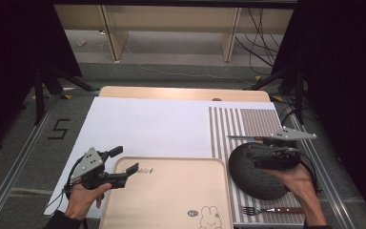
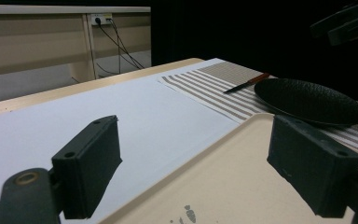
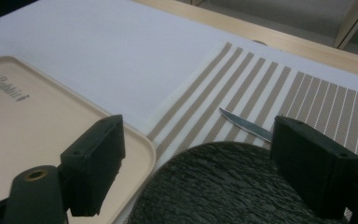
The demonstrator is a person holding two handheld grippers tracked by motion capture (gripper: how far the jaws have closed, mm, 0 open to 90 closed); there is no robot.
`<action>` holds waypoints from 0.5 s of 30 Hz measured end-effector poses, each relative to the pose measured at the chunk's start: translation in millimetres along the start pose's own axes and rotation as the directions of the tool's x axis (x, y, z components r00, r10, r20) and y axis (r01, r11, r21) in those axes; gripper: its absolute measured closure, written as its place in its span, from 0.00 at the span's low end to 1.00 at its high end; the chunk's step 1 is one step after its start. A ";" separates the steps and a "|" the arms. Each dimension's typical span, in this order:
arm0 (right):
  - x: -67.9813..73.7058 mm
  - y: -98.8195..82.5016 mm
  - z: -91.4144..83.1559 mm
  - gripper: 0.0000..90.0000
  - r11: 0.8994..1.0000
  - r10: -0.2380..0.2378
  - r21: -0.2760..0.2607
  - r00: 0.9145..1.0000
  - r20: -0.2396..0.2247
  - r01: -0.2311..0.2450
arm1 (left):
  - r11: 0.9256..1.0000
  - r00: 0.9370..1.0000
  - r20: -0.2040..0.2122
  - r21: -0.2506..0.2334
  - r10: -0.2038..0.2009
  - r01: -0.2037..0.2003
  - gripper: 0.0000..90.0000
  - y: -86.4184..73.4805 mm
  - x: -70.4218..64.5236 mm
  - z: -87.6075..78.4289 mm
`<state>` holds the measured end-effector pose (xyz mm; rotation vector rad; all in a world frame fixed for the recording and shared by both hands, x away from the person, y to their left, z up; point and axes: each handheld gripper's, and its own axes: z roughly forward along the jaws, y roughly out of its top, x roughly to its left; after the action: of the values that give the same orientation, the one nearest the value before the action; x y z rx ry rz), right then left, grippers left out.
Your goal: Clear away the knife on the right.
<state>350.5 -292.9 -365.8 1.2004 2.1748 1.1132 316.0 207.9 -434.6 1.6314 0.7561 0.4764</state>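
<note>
- A place setting waits on the striped placemat (image 1: 248, 121), with the dark textured plate (image 1: 248, 176) at its near part as the landmark here; the mat seems laid to mark off a dining spot beside the beige tray (image 1: 171, 200).
- The right gripper (image 1: 259, 155) hovers directly over the plate, its 2 jaws spread wide and holding nothing; in the right gripper view the plate (image 3: 223, 186) lies below and between them, apparently the next thing to be grasped.
- The knife (image 1: 245, 139) lies on the mat just beyond the plate's far rim, blade pointing toward the white sheet (image 1: 147, 124); it passes close under the right gripper's far jaw.
- The fork (image 1: 264, 209) rests on the mat just on the person's side of the plate, well apart from both grippers.
- The left gripper (image 1: 124, 162) waits at the tray's far left corner, well left of the plate, jaws likewise spread and empty; its own view shows the plate (image 2: 307, 100) off beyond the tray (image 2: 223, 177), likely standing by while the right hand works.
</note>
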 end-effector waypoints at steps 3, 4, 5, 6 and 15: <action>-6.6 3.8 2.9 0.22 0.999 0.003 0.036 1.000 0.003 -0.003 | 1.000 1.000 -0.001 -0.001 0.001 -0.001 0.18 0.0 0.2 -0.1; -9.3 4.6 4.5 0.22 1.000 -0.013 0.025 1.000 -0.005 0.013 | 1.000 1.000 0.000 -0.001 -0.001 0.001 0.18 -0.1 0.2 0.1; -10.6 6.2 3.4 0.22 0.998 -0.002 0.055 1.000 -0.003 0.002 | 1.000 1.000 0.000 0.001 0.000 0.000 0.18 -0.3 0.2 0.1; -17.0 8.2 7.0 0.22 0.999 -0.045 0.029 0.999 -0.006 0.045 | 1.000 1.000 -0.001 0.004 0.000 0.000 0.18 -0.3 0.3 0.1; -34.6 14.2 13.5 0.23 0.995 -0.051 0.086 0.999 0.005 0.051 | 1.000 1.000 -0.002 0.006 0.001 -0.001 0.18 -0.7 0.2 0.6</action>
<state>385.5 -311.7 -363.1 1.1760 2.2560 1.0023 316.4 207.7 -435.4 1.6370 0.7597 0.4769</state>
